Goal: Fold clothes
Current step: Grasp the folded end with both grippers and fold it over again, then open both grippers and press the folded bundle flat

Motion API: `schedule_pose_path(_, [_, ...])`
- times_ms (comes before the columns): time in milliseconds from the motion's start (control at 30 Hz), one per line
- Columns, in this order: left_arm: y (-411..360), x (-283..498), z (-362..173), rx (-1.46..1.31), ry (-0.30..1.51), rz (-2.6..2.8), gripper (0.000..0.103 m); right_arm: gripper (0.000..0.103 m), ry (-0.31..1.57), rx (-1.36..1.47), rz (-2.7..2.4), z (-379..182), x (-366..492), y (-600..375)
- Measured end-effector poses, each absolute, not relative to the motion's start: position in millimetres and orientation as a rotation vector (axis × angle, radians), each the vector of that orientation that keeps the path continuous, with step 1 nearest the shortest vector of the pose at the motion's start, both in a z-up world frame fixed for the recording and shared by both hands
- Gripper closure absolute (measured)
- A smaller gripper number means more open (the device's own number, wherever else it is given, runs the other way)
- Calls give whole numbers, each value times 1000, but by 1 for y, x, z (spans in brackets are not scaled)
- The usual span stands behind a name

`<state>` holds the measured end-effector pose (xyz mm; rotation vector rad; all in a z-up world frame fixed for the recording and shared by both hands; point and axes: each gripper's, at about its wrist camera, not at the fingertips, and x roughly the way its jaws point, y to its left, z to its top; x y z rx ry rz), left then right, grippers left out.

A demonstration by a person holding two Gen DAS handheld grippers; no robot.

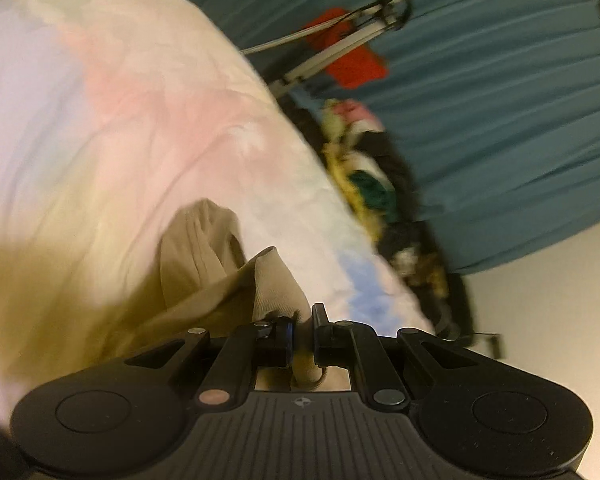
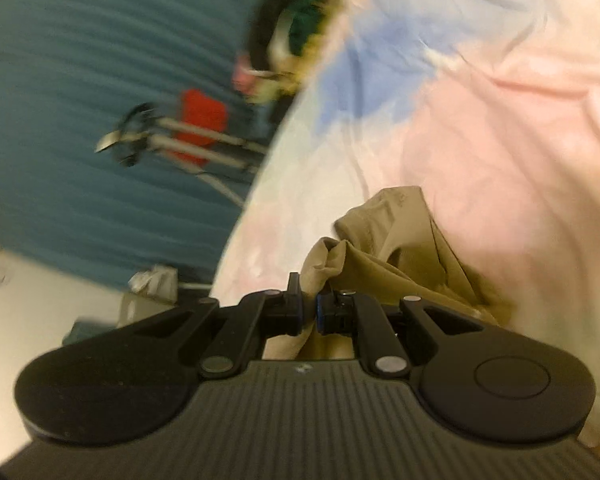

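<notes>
Closest in the left wrist view, the left gripper (image 1: pixel 302 330) has its fingers (image 1: pixel 284 340) drawn nearly together, pinching a fold of the tan garment (image 1: pixel 204 264) between them; a little of the cloth bulges down through the narrow gap behind the tips. The right gripper (image 2: pixel 307 312) does the same in its own view, its fingers (image 2: pixel 296 314) closed tight on a bunched edge of the same tan garment (image 2: pixel 400 240). From each pinch the cloth rises in loose ridges and then trails down onto the pastel bedsheet (image 1: pixel 120 120), which is blotched pink, pale blue and cream; the far part of the garment is blurred into a brownish smear on the sheet. In the right wrist view the bedsheet (image 2: pixel 480 120) fills the right side, creased. Past the bed's edge lies a dark heap of mixed clothes (image 1: pixel 372 176) with green, yellow and pink pieces. Farther off stands a metal folding frame (image 1: pixel 340 52) with a red object (image 1: pixel 352 60) behind it, and beyond these hangs a teal pleated curtain (image 1: pixel 500 100). Both views are motion-blurred.
</notes>
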<state>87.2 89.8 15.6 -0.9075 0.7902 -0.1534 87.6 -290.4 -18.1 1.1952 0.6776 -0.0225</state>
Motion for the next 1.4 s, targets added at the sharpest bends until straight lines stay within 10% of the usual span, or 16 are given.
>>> schedule_pose_path(367, [90,162,-59,-759,872,-211,79,83,795,1112,15,-84,160,-295])
schedule_pose_path(500, [83,150,-36,-646,794,-346,31,17,795,968,123,-62,156,-274])
schedule_pose_path(767, [48,129,-32,-324,747,-366,21,19,710,610,239,-39,132,-226])
schedule_pose_path(900, [37,149,-50,-226,782,-325,21,37,759,538,154,-59,154,-232])
schedule_pose_path(1400, [15,163,-60,-112,740,-237,18,36,733,423,111,-72,179,-224])
